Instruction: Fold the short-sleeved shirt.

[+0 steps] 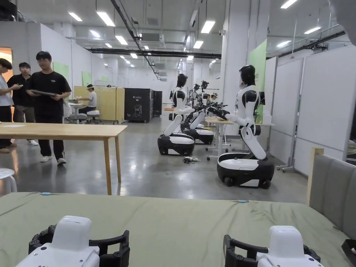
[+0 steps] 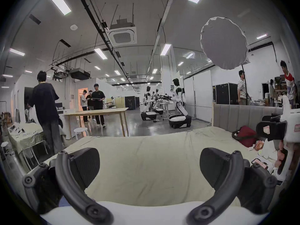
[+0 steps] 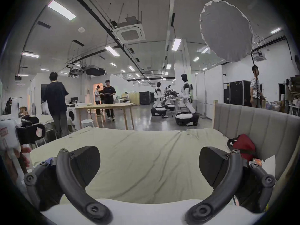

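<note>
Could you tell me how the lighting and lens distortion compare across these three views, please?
Head view: straight lines, even ceiling light, glare on the glossy floor. Left and right gripper views: strong fisheye bending, dark rounded corners, bright ceiling panels; the green sheet looks paler there.

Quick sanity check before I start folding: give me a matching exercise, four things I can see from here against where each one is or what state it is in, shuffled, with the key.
Things:
1. left hand-held gripper
2. red bag
3. green bed sheet
4. wooden table

Places or states:
A. against the grey padded headboard
B. on the grey floor beyond the bed, people standing behind it
C. jaws wide apart, nothing between them
D. spread flat, lightly creased, under both grippers

Pairs: 1-C, 2-A, 3-D, 4-B
</note>
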`<action>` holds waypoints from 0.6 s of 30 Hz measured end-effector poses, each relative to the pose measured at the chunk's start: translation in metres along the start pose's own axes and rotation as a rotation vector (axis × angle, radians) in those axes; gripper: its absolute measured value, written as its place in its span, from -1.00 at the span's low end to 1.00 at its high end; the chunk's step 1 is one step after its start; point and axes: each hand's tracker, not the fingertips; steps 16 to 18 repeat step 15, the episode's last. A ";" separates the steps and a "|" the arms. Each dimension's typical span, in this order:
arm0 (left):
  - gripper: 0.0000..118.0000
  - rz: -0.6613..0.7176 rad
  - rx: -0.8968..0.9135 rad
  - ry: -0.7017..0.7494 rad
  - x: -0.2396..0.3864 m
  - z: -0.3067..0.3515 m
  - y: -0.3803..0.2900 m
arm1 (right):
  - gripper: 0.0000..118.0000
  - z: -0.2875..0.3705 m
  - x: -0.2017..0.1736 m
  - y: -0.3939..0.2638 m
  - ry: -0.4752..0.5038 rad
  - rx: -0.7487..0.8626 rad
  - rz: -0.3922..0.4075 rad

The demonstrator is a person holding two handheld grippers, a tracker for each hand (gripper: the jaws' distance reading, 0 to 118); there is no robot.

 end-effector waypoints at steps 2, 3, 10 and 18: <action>1.00 0.000 -0.001 0.000 0.000 0.000 -0.001 | 1.00 -0.009 0.001 -0.003 -0.064 -0.016 -0.026; 1.00 0.003 -0.002 -0.001 0.000 0.001 -0.002 | 1.00 -0.011 0.000 -0.002 -0.077 -0.012 -0.033; 1.00 0.009 -0.003 -0.001 0.001 -0.001 -0.004 | 1.00 -0.007 -0.005 0.003 -0.057 -0.043 -0.082; 1.00 0.012 0.004 0.000 0.000 -0.001 -0.003 | 1.00 -0.010 -0.004 -0.006 -0.057 -0.039 -0.093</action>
